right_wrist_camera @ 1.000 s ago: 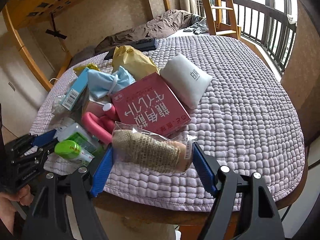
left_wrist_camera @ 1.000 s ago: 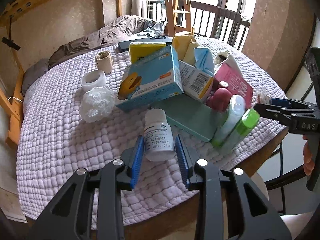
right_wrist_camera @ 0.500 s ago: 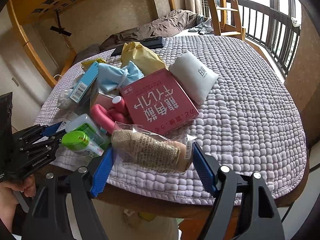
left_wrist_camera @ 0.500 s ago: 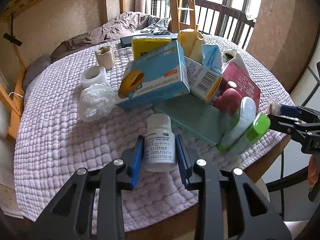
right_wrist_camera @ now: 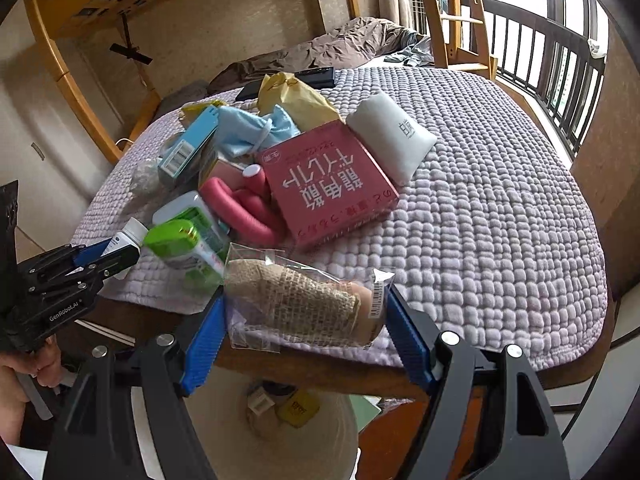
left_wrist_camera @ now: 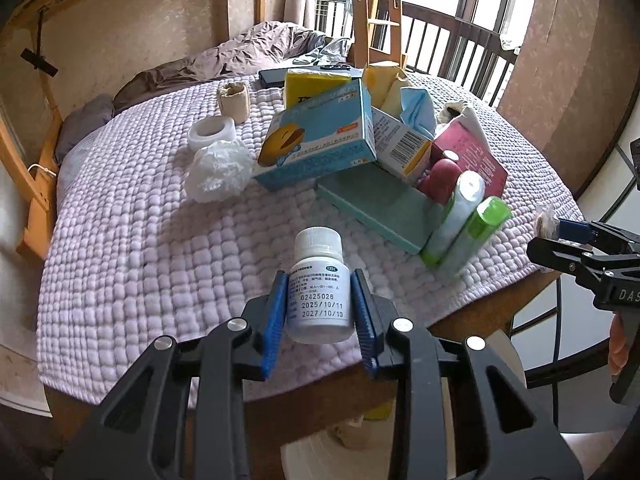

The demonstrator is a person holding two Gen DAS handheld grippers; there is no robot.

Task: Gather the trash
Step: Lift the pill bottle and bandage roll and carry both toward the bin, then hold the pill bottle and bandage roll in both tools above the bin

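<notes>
Blue pads of my left gripper point(left_wrist_camera: 320, 316) are clenched on the white pill bottle point(left_wrist_camera: 319, 288), squeezing its labelled body from both sides, cap pointing away from me, the bottle lifted just off the quilted purple cover point(left_wrist_camera: 140, 216) near the table's front edge. My right gripper point(right_wrist_camera: 304, 320) grasps the bagged beige bandage roll point(right_wrist_camera: 296, 300) end to end, its pads pressing the crinkled plastic over the table's edge.

The step in hand, as I judge it, is carrying both pieces to the pale round bin point(right_wrist_camera: 280, 436) below the edge. To do it well I should keep the bottle squeezed low on its body so it does not pivot, bring each gripper fully over the bin's mouth, and only then let go, one at a time.

The right wrist view shows the bin's inside, with a yellow packet point(right_wrist_camera: 298, 408) already lying there; the left wrist view catches only a sliver of the rim. The left view alone shows the crumpled white wrapper point(left_wrist_camera: 218, 172) and the blue box point(left_wrist_camera: 320, 132) in the heap behind, which I take for what remains to collect.
</notes>
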